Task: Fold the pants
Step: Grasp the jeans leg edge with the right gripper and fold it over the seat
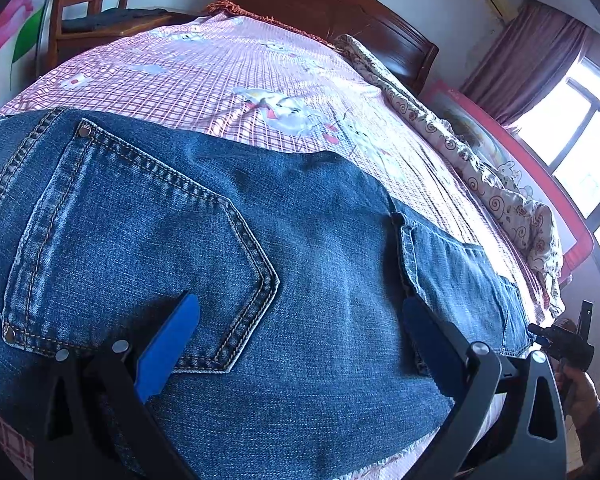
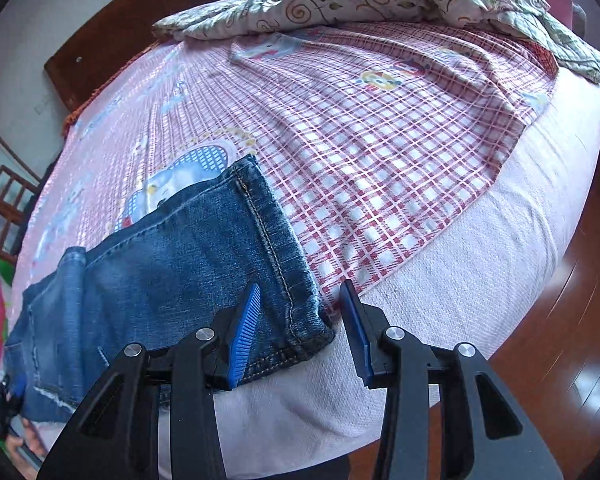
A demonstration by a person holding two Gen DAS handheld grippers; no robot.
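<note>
Because the jeans (image 1: 260,240) are laid lengthwise along the near edge of the bed (image 2: 460,280), each end can be reached by one gripper. The left gripper (image 1: 300,344) is held wide open above the seat, beside the back pocket (image 1: 140,240), with nothing gripped. The right gripper (image 2: 300,332) is likewise spread wide, its fingers set either side of the hem (image 2: 276,248) near the bed's near corner, probably for a pinch before folding. No containers are seen; the pocket's contents cannot be determined.
</note>
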